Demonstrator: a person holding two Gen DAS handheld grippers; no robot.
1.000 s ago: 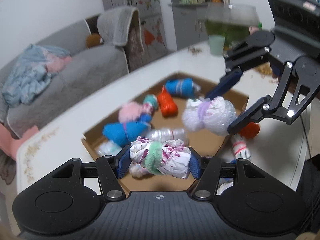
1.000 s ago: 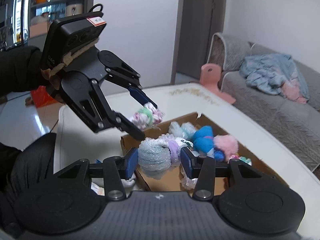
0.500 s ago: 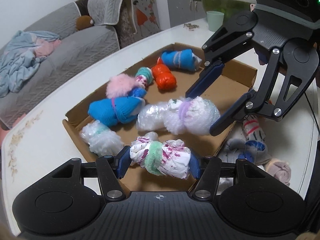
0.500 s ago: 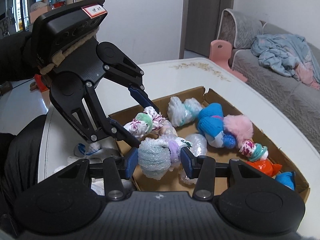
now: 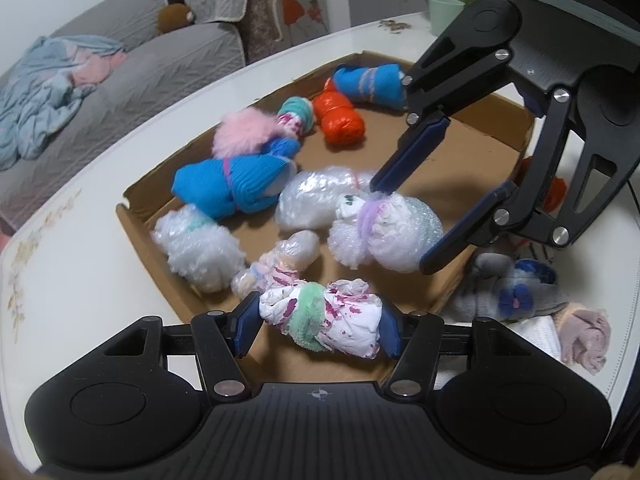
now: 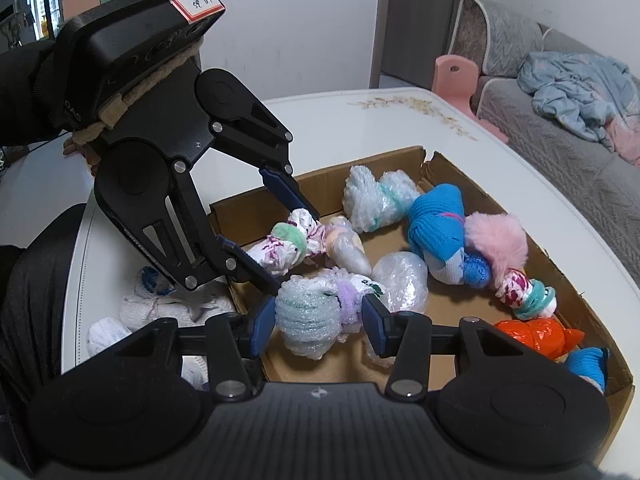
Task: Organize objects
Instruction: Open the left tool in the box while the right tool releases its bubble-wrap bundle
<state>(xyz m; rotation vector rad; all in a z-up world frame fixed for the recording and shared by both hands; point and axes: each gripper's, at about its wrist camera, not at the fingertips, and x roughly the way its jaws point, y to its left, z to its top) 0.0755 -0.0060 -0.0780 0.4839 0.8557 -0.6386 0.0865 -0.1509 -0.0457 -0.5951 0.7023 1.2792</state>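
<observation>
A shallow cardboard tray (image 5: pixel 472 152) (image 6: pixel 568 292) lies on the white table and holds several rolled bundles. My left gripper (image 5: pixel 318 324) (image 6: pixel 288 248) is shut on a white bundle with purple spots and a green band (image 5: pixel 320 322) (image 6: pixel 286 246), low over the tray's near edge. My right gripper (image 6: pixel 318 324) (image 5: pixel 404 228) is shut on a bubble-wrap bundle with a lilac band (image 6: pixel 310 312) (image 5: pixel 384 230), just above the tray floor beside a clear plastic bundle (image 5: pixel 316 200). Blue (image 5: pixel 234 182), pink (image 5: pixel 244 134) and orange (image 5: pixel 340 118) bundles lie further in.
Loose rolled socks (image 5: pixel 516 292) (image 6: pixel 160 308) lie on the table outside the tray's side. A pale green cup (image 5: pixel 442 10) stands at the far table edge. A grey sofa (image 5: pixel 120 64) with clothes lies beyond the table. A person's dark sleeve (image 6: pixel 24 80) is at left.
Both grippers have come down toward the tray with their bundles still held. The bubble-wrap bundle now hangs just over the tray floor, and the spotted bundle sits lower near the tray's edge.
</observation>
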